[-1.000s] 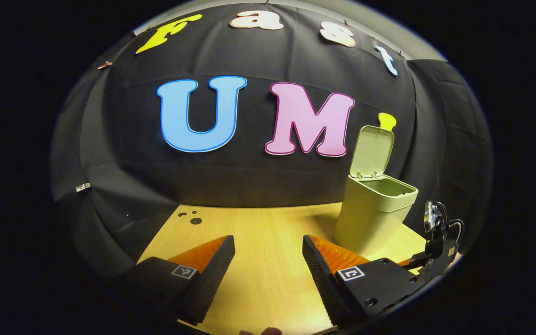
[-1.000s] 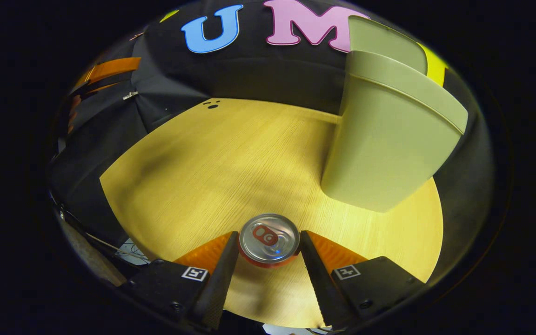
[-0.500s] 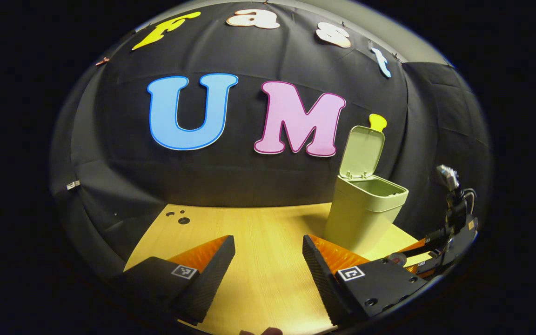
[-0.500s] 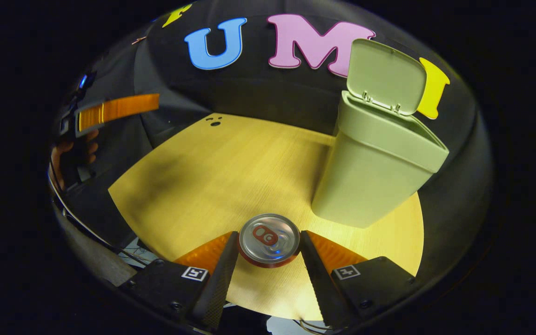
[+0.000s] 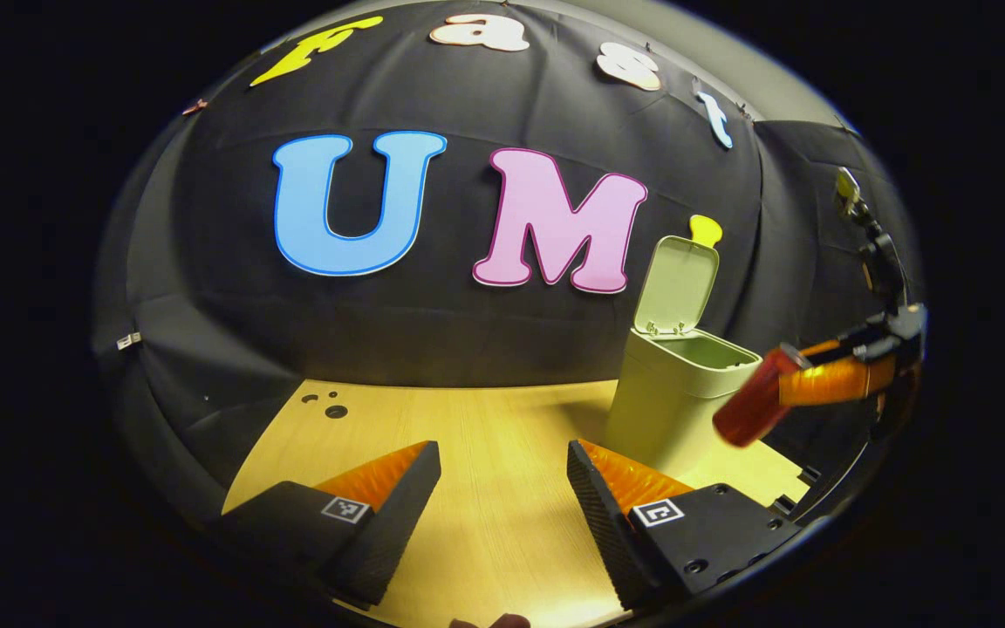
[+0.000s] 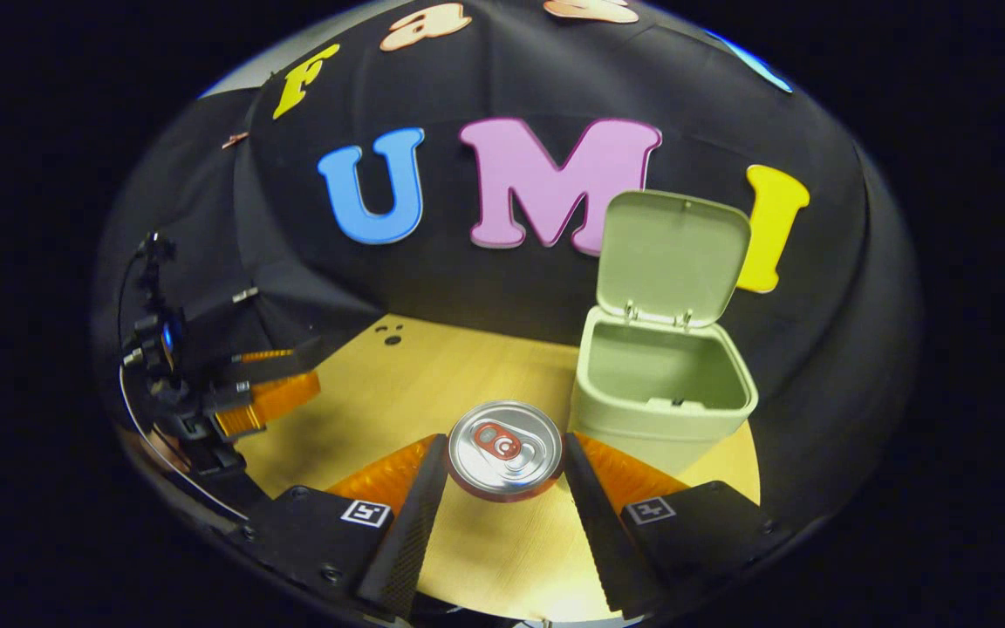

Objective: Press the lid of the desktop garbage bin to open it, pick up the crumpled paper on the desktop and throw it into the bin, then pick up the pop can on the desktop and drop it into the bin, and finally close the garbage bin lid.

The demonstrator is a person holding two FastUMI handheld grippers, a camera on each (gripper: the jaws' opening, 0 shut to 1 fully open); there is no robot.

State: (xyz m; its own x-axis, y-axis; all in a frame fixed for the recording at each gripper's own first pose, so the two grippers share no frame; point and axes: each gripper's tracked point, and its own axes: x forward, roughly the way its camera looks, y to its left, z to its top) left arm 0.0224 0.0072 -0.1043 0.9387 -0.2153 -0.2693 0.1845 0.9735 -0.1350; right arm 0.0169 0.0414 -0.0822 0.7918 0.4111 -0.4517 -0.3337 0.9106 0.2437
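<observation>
The pale green bin [image 6: 659, 392] stands on the wooden desk with its lid [image 6: 673, 259] swung up and open. My right gripper [image 6: 504, 462] is shut on a red pop can [image 6: 504, 449], held in the air in front of the bin and a little left of it. In the left gripper view the same can [image 5: 755, 408] hangs level with the bin's [image 5: 673, 397] rim, to its right. My left gripper [image 5: 502, 488] is open, empty, low over the desk, left of the bin. Whatever lies inside the bin is hidden.
The wooden desk [image 5: 485, 427] has small dark holes [image 5: 328, 408] near its far left corner. Black cloth closes the back and both sides. In the right gripper view, the left gripper [image 6: 249, 392] stands off at the left edge.
The right gripper has lifted the pop can off the desk to about the height of the bin's rim. The left gripper has barely moved.
</observation>
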